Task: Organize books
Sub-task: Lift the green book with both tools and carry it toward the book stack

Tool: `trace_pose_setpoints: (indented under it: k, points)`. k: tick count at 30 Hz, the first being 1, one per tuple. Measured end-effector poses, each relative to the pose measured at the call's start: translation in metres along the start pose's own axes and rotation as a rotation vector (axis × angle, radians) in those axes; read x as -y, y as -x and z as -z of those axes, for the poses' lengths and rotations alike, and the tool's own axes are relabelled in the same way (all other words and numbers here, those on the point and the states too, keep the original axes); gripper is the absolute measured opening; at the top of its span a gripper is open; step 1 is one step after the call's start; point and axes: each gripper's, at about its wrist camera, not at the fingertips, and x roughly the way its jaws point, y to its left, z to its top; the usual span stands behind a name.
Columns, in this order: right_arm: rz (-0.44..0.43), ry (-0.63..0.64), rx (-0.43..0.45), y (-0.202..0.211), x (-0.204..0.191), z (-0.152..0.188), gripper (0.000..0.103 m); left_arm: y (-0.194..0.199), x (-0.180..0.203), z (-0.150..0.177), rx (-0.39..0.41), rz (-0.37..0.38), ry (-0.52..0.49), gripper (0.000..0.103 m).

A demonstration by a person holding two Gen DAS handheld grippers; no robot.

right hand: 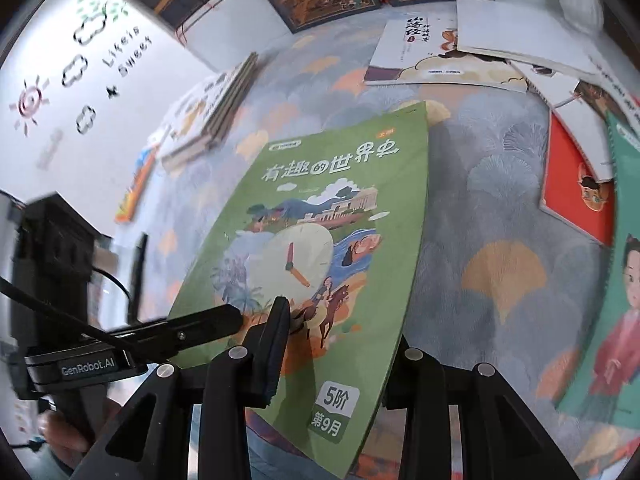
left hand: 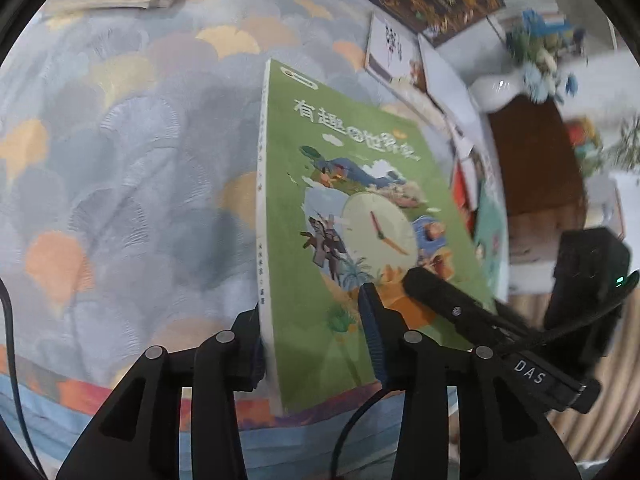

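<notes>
While both tools meet on one volume, the green book (left hand: 352, 200) stands tilted up off the patterned cloth (left hand: 120, 160), its clock cover facing both cameras; the left gripper (left hand: 310, 308) has the book's near end between its fingers, spine edge right against the one finger, the blue pad of the other finger (left hand: 370, 320) showing bare beside the cover; that gap is wider than the thin book, so the hold looks slack, jaws partly apart. Over to the right gripper (right hand: 340, 320): one finger lies flat on the cover just below the clock, its mate is hidden behind the book, and the narrow jaws are clamped on the lower edge; from the left wrist view that same finger crosses the cover's near right corner. Both tools point steeply down, side by side and nearly touching; a hand (right hand: 64, 436) wraps the left tool's handle at the lower left. Beyond, a stack of books (right hand: 208, 112) sits near the wall; a red book (right hand: 576, 192) and others lie scattered on the right.
</notes>
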Motion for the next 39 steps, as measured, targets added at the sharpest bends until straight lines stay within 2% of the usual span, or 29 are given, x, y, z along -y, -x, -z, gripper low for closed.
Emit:
trace_pose_setpoints:
  k: [2, 3, 6, 8, 10, 12, 16, 18, 21, 25, 30, 35, 39]
  points:
    - [0.018, 0.009, 0.0, 0.001, -0.006, 0.002, 0.035, 0.005, -0.008, 0.003, 0.002, -0.026, -0.008, 0.036]
    - [0.025, 0.016, 0.005, 0.002, -0.009, 0.002, 0.035, 0.01, -0.012, 0.004, 0.009, -0.043, -0.023, 0.031]
    - [0.049, 0.065, 0.036, 0.01, -0.022, 0.005, 0.035, 0.022, -0.021, 0.003, 0.018, -0.012, -0.048, 0.031]
    - [0.012, 0.043, 0.033, 0.012, -0.026, 0.004, 0.035, 0.023, -0.024, 0.001, 0.009, -0.005, -0.058, 0.031]
    - [-0.004, -0.004, 0.019, 0.008, -0.02, 0.003, 0.035, 0.025, -0.032, -0.002, 0.0, 0.06, -0.035, 0.031]
    - [0.021, -0.011, 0.031, 0.007, -0.02, 0.003, 0.036, 0.029, -0.039, -0.005, -0.003, 0.165, 0.007, 0.031]
    - [-0.049, -0.13, 0.061, 0.015, -0.007, 0.002, 0.036, 0.037, -0.043, -0.012, 0.02, 0.309, 0.051, 0.031]
    - [-0.02, -0.105, 0.094, 0.023, -0.015, -0.002, 0.036, 0.044, -0.039, -0.016, 0.04, 0.349, 0.036, 0.031]
    - [0.048, -0.031, 0.138, 0.032, -0.036, -0.008, 0.036, 0.049, -0.024, -0.023, 0.055, 0.318, -0.042, 0.031]
    - [0.113, 0.009, 0.18, 0.04, -0.05, -0.018, 0.036, 0.053, -0.026, -0.033, 0.033, 0.369, -0.059, 0.031]
    - [0.19, 0.043, 0.226, 0.045, -0.065, -0.021, 0.036, 0.063, -0.024, -0.041, 0.034, 0.39, -0.103, 0.031]
    - [0.207, 0.052, 0.276, 0.052, -0.081, -0.026, 0.036, 0.078, -0.027, -0.053, 0.052, 0.413, -0.129, 0.031]
    - [0.198, 0.08, 0.321, 0.057, -0.103, -0.041, 0.036, 0.103, -0.035, -0.067, 0.106, 0.426, -0.139, 0.031]
